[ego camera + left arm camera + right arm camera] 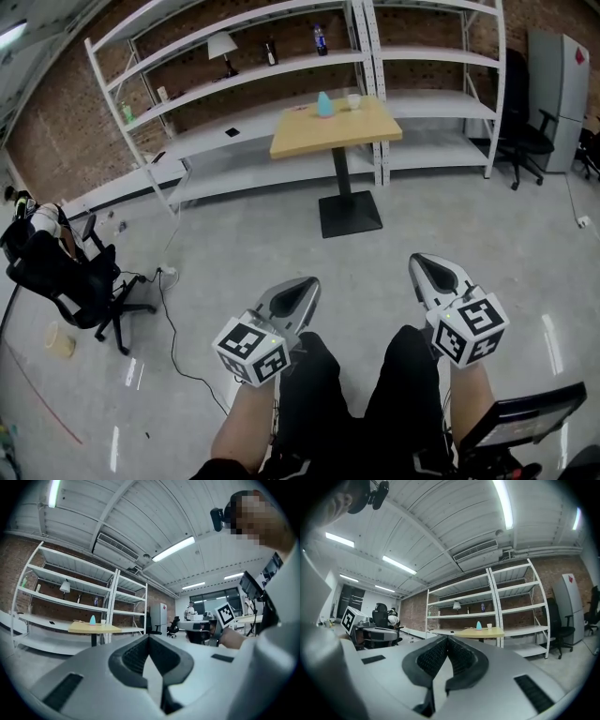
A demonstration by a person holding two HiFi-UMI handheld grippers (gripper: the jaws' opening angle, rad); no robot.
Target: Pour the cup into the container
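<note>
- Up ahead by the shelves (291,67), we see the desk (328,133), well apart from us. Tools?
- Left tool (305,284) and right tool (427,262) both clenched, nothing between the jaws. We see the cup (353,99) at the desk's far edge, just beside a teal container (325,104).

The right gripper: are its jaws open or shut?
Shut. On the right gripper the pads meet at their tips, with nothing between them.
</note>
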